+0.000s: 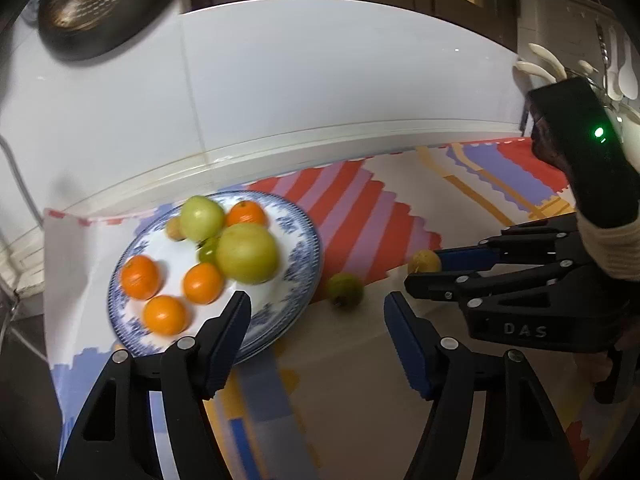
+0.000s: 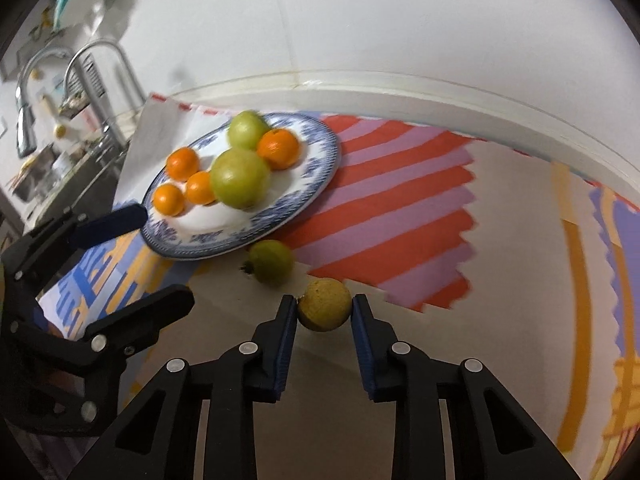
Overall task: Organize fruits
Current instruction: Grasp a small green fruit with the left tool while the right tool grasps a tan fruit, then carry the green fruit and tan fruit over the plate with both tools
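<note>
A blue-and-white plate (image 1: pixel 296 236) (image 2: pixel 316 148) holds several oranges (image 1: pixel 140 276), two large green fruits (image 1: pixel 248 254) and smaller ones. A small green fruit (image 1: pixel 345 290) (image 2: pixel 271 261) lies on the mat just off the plate's rim. My right gripper (image 2: pixel 325 308) (image 1: pixel 424 270) is shut on a small yellow-brown fruit (image 2: pixel 325 304) (image 1: pixel 423 261) low over the mat. My left gripper (image 1: pixel 318 316) (image 2: pixel 164 256) is open and empty, its left finger over the plate's near rim.
A patterned mat (image 1: pixel 380 208) (image 2: pixel 400 200) covers the counter against a white wall (image 1: pixel 320 80). A sink with a tap (image 2: pixel 96 80) is at the left. A dark colander (image 1: pixel 96 4) hangs at the upper left. Utensils (image 1: pixel 548 64) hang at the right.
</note>
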Demonstrator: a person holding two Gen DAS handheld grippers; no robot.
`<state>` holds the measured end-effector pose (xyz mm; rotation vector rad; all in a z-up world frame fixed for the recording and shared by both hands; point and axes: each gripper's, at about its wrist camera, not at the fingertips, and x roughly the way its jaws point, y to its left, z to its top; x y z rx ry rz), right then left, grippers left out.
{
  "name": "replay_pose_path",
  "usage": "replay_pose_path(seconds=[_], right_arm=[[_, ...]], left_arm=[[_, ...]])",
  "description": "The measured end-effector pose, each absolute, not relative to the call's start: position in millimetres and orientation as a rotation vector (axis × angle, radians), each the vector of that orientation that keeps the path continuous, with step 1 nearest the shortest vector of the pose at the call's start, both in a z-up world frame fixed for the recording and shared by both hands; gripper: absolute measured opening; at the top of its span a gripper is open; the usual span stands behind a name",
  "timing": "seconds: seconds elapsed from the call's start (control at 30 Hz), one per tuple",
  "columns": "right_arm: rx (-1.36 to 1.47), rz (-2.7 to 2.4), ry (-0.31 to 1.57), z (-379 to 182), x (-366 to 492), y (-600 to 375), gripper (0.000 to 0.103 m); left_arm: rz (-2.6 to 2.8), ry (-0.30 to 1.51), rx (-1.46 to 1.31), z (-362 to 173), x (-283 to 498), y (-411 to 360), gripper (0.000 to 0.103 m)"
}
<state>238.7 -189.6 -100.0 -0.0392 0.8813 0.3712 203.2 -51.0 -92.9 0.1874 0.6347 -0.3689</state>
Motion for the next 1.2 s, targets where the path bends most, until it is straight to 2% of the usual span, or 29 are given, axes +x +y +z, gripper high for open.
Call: replay_pose_path(seconds=[0.13,0.4,0.57,0.7,1.2], right_arm=[[-0.013,0.324,0.85,-92.6,232.9,-205.6,0.029],[0.026,0.29,0.837,-92.8,232.0,-223.4,0.029],[0.038,0.294,0.844,-96.2,234.9,-225.9,0.029],[0.04,0.306,0.854,-100.0,236.5,-223.8,0.029],[0.034,0.334,0.846,-94.2,230.0,-214.0,0.029]], left_arm=[[-0.408,0.665,0.193,-98.2,212.0,-66.2,0.05],[-0.413,0.722,0.209,-110.5,231.0,-79.6,0.037],[-0.405,0.739,0.227,-118.3,237.6,-83.0,0.036],[-0.411,0.772,0.217,-121.9,243.5,-81.9,0.03],[-0.42,0.748,0.144,-101.6,228.9,-68.9,0.029]])
